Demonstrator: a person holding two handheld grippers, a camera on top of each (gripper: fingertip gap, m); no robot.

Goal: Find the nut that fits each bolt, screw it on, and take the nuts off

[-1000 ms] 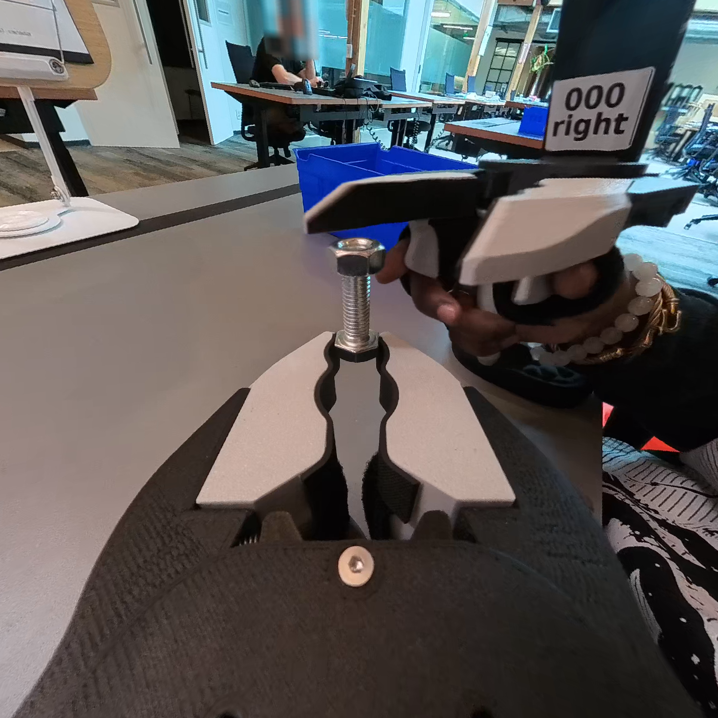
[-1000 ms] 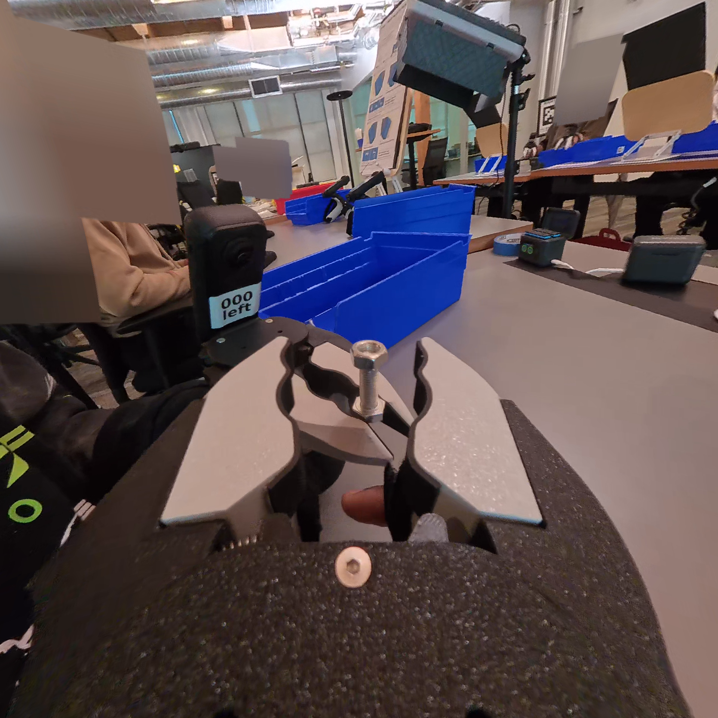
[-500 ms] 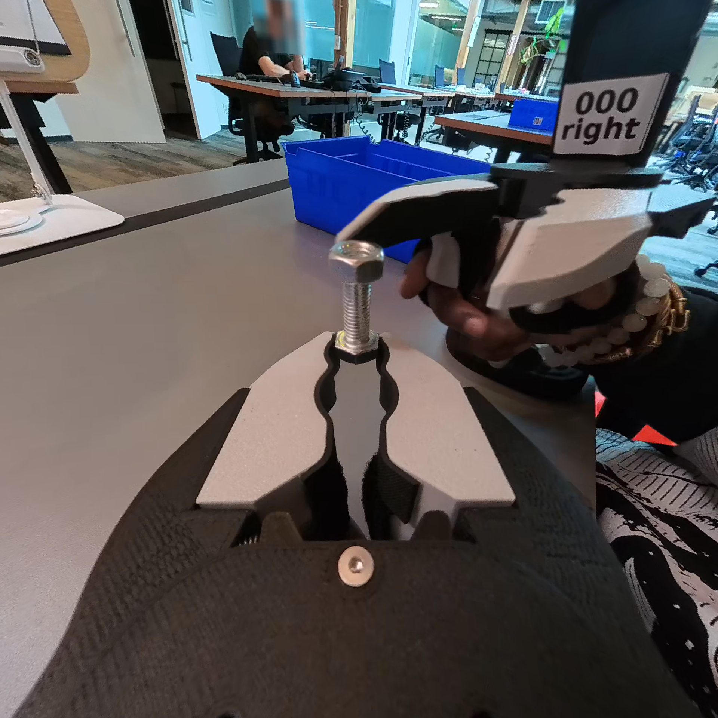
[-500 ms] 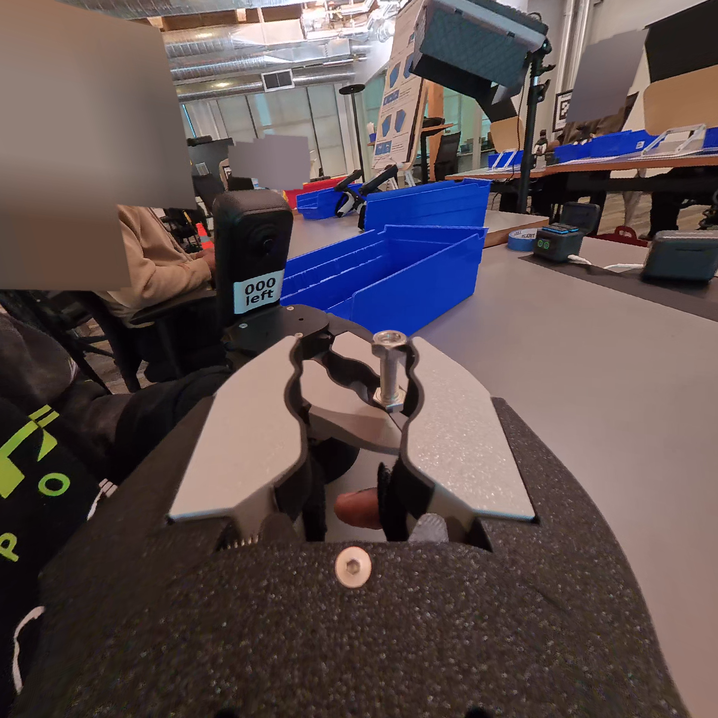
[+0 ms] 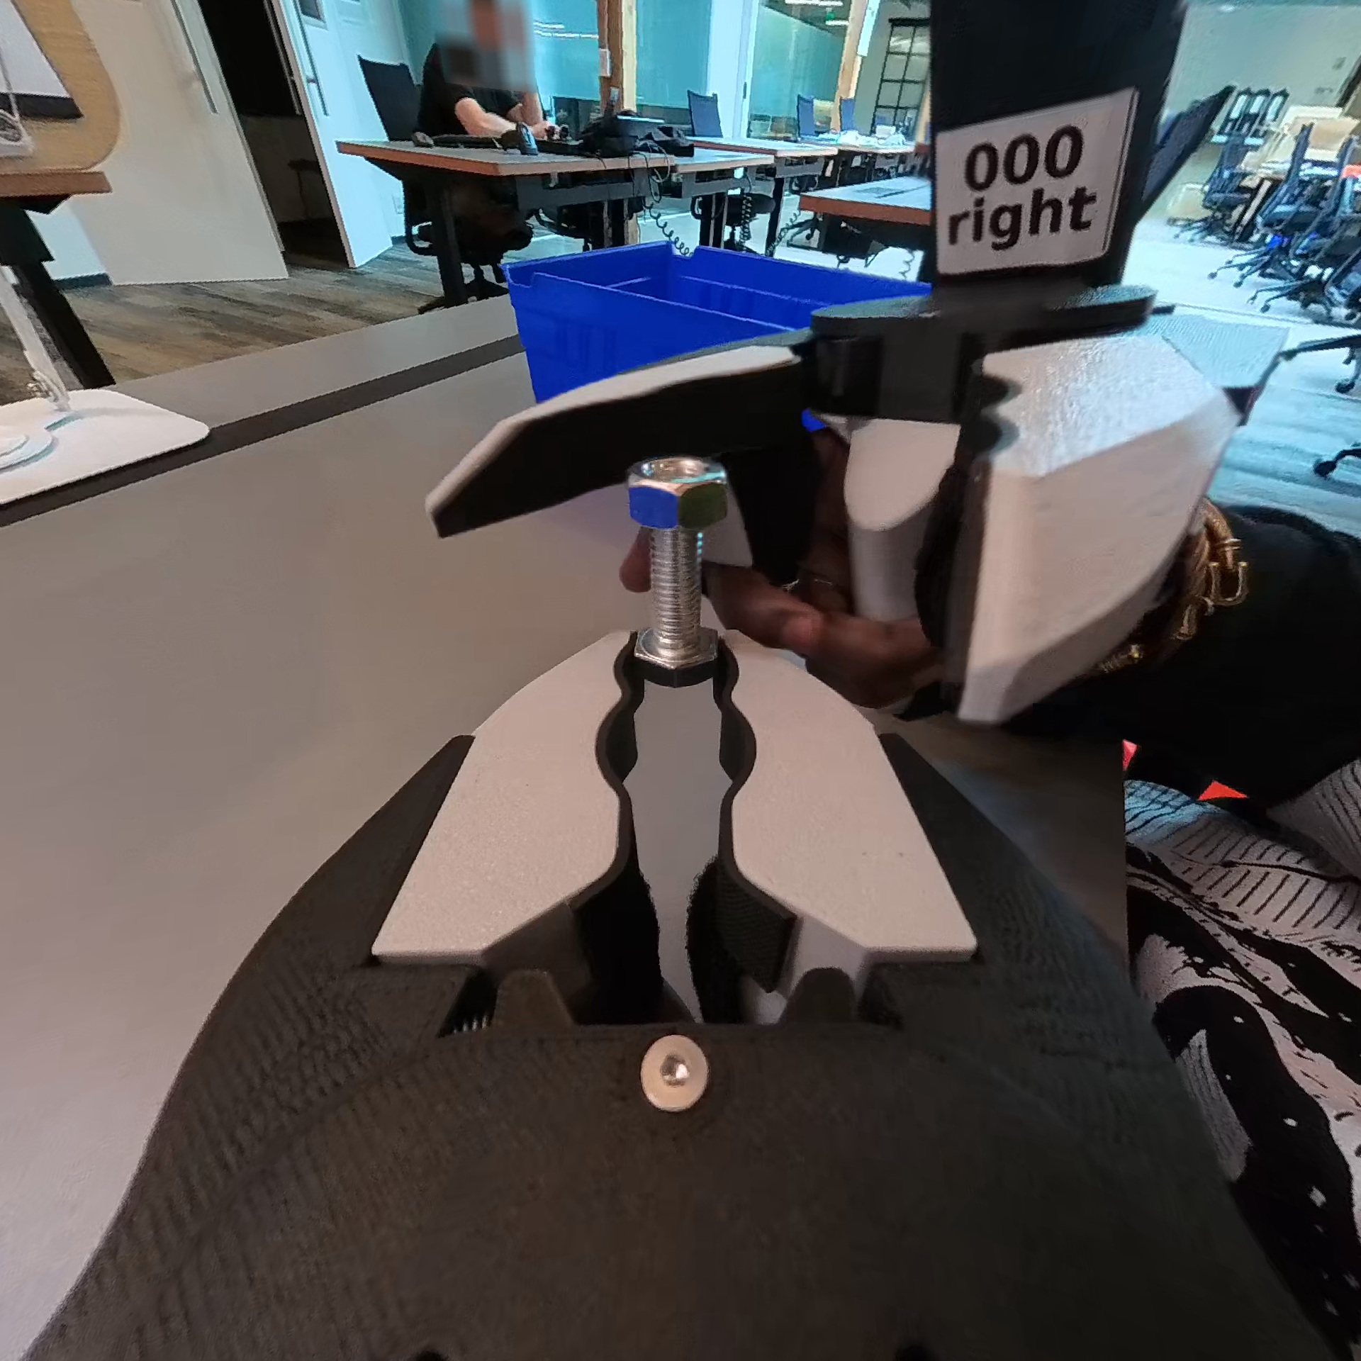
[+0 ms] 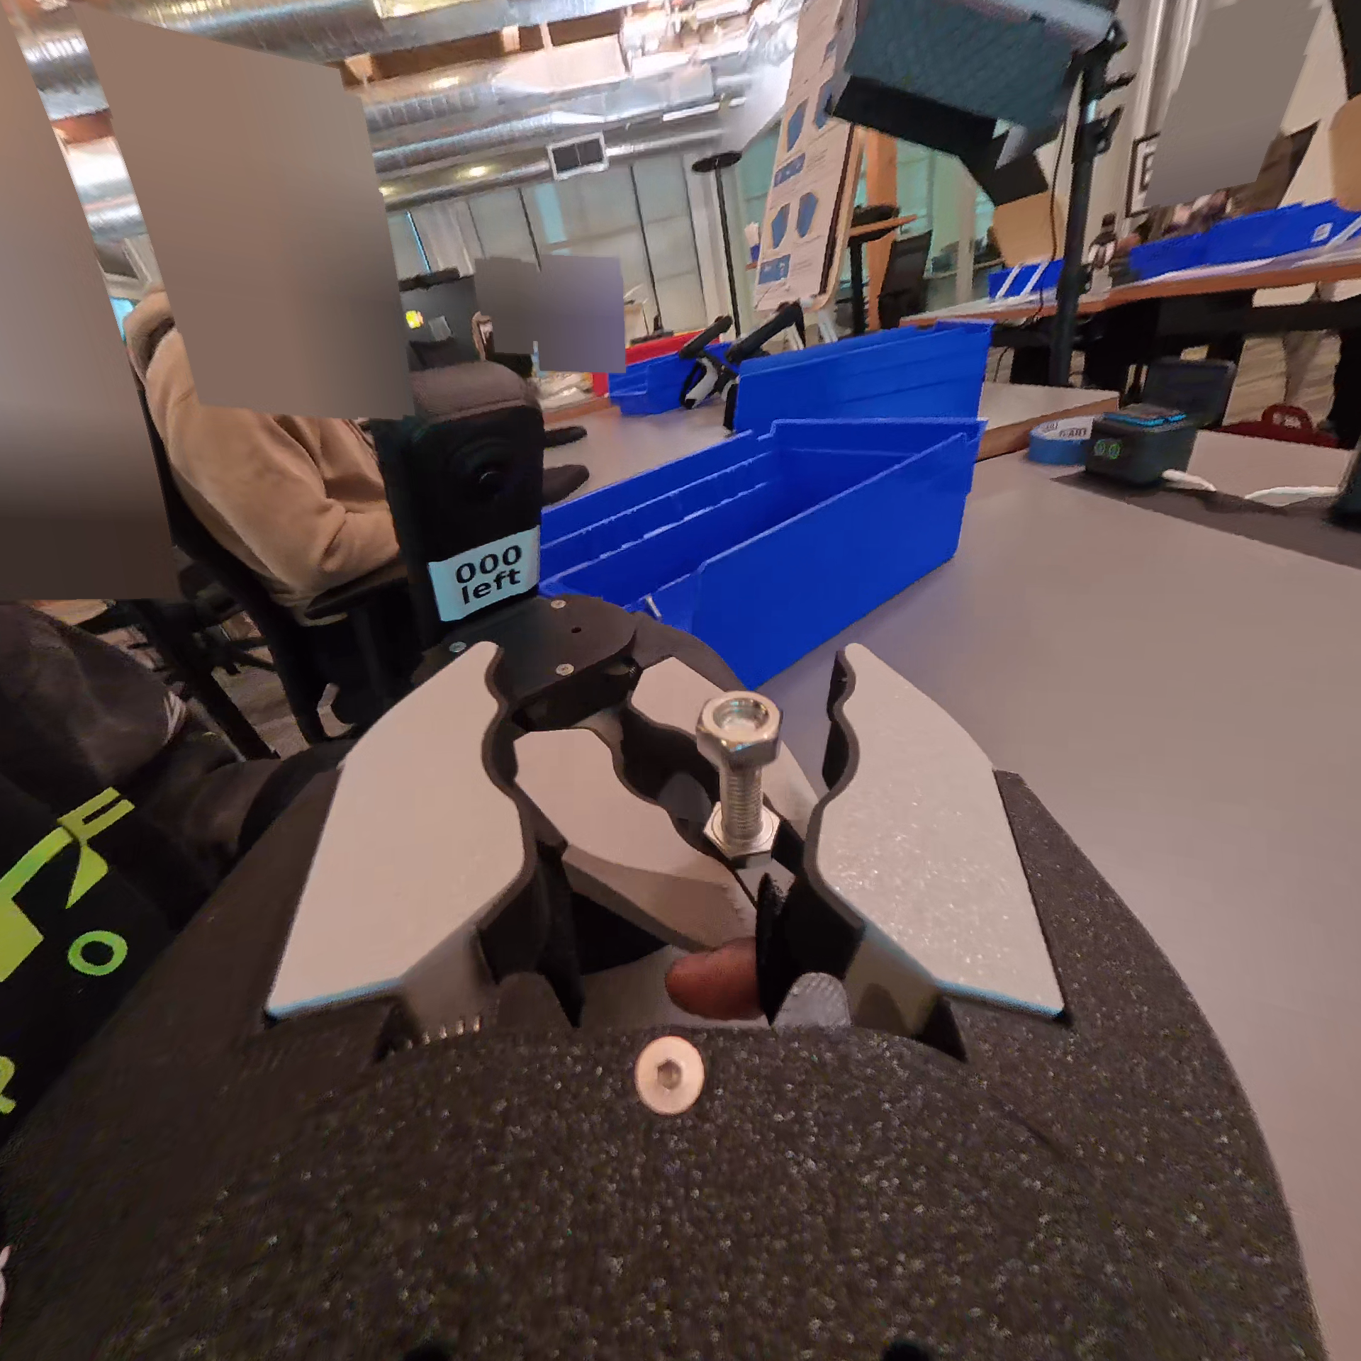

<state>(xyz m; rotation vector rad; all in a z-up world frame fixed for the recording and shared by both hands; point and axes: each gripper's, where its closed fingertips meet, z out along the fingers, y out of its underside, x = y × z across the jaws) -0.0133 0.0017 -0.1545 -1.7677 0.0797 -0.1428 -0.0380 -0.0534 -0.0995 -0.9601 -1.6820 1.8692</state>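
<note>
The left gripper (image 5: 675, 663) has its jaws nearly closed, clamped on the hex head of a bolt (image 5: 676, 589) so the threaded shaft stands straight up above the grey desk (image 5: 258, 663), out in the middle and short of the blue bin (image 6: 810, 530) toward the far side. A nut (image 5: 677, 495) sits right at the top end of the threads. The right gripper (image 6: 799, 707) has its jaws spread wide on either side of that nut, with clear space on both sides, so it isn't holding anything.

Handling-wise, this is all small, hard steel: stiff, nothing to crush, light for the gripper, but shiny and probably slippery against the pads. The nut's flat sides look like the place to grab, squarely across two opposite flats instead of the corners, or it'll likely cam out. It seems barely caught on the last threads, so it could drop and roll if bumped. The bolt's head is a low, thin thing to pinch, so twisting the nut hard might tip the bolt in the left jaws.
</note>
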